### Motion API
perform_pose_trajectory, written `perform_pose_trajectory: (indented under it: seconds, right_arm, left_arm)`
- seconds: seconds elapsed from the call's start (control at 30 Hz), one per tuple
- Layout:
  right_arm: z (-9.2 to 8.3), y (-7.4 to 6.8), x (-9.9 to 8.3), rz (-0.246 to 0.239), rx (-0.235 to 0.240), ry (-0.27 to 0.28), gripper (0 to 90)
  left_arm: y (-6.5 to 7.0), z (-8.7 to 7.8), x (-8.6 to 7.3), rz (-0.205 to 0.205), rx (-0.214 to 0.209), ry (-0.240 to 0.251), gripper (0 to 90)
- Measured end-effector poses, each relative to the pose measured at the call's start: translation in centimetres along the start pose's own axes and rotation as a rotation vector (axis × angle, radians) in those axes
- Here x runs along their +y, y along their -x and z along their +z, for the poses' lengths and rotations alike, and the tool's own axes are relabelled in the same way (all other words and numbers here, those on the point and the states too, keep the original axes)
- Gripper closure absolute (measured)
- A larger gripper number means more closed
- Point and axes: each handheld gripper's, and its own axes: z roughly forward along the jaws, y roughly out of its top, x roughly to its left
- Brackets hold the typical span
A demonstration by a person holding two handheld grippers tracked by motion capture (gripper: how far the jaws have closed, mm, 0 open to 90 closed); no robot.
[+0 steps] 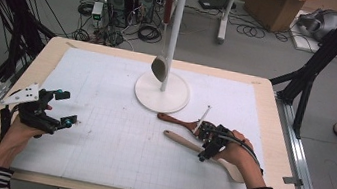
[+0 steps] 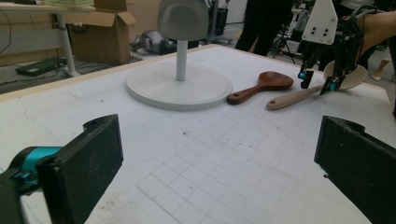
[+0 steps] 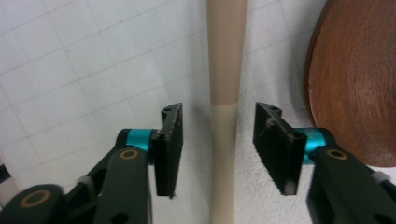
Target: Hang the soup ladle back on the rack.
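High view: the white stand [image 1: 161, 93] serves as the landmark, its round base resting on the gridded mat [image 1: 114, 137], with one grey spoon [image 1: 159, 68] hanging beside its post. Two more utensils lie on the mat just in front of the base, toward the person: one dark wooden spoon [image 1: 177, 121] and one pale wooden spatula [image 1: 184, 142], three utensils counted in all. The right gripper [image 1: 207, 143] sits over the spatula's handle; the left gripper [image 1: 64, 108] rests well apart from the stand, to the left, holding nothing. Left gripper view: its jaws stand wide apart with only bare mat between them; beyond, the stand base [image 2: 179, 86], the dark spoon [image 2: 261, 85] and the spatula [image 2: 299, 96] are seen, the right gripper [image 2: 319, 80] poised on the latter. Right gripper view: the pads [image 3: 169, 144] straddle the spatula handle [image 3: 225, 70], a gap visible on either side, so the jaws are not yet clamped; the dark spoon bowl [image 3: 355, 84] lies just beside. Judgement: the spatula looks light, stiff and smooth, liable to roll or slip; the narrow handle mid-length, where the pads now stand, is the sound place to grip.
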Motion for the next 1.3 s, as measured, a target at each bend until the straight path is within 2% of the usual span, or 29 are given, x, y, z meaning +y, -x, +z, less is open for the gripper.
perform_pose_trajectory:
  seconds: [0.17,0.67,0.77,0.83,0.9,0.93,1.0,1.3]
  right_arm:
    - [0.13,0.0,0.22,0.011,0.0,-0.016,57.9]
    - [0.56,0.0,0.71,-0.006,-0.005,-0.049,71.6]
    - [0.58,0.13,0.8,-0.035,-0.026,-0.06,75.9]
    - [0.58,0.07,0.82,-0.019,-0.02,-0.062,76.2]
    - [0.58,0.17,0.79,-0.035,-0.022,-0.064,76.6]
    - [0.59,0.02,0.82,-0.015,-0.013,-0.058,76.9]
    - [0.59,0.04,0.81,-0.013,-0.015,-0.059,77.5]
    - [0.53,0.09,0.86,-0.028,-0.022,-0.071,78.4]
  left_arm:
    - [0.03,0.05,-0.02,0.0,0.002,0.0,1.7]
    - [0.08,0.11,-0.01,-0.002,-0.001,0.001,1.7]
    - [0.08,0.11,-0.02,-0.003,-0.002,0.0,1.7]
    - [0.08,0.11,-0.02,-0.003,-0.001,0.001,1.7]
    - [0.07,0.11,-0.02,-0.003,-0.002,0.001,1.7]
    - [0.07,0.11,-0.02,-0.004,0.0,0.0,1.7]
    - [0.08,0.11,-0.02,-0.003,-0.001,0.001,1.7]
    - [0.06,0.11,-0.02,-0.005,-0.001,0.002,1.7]
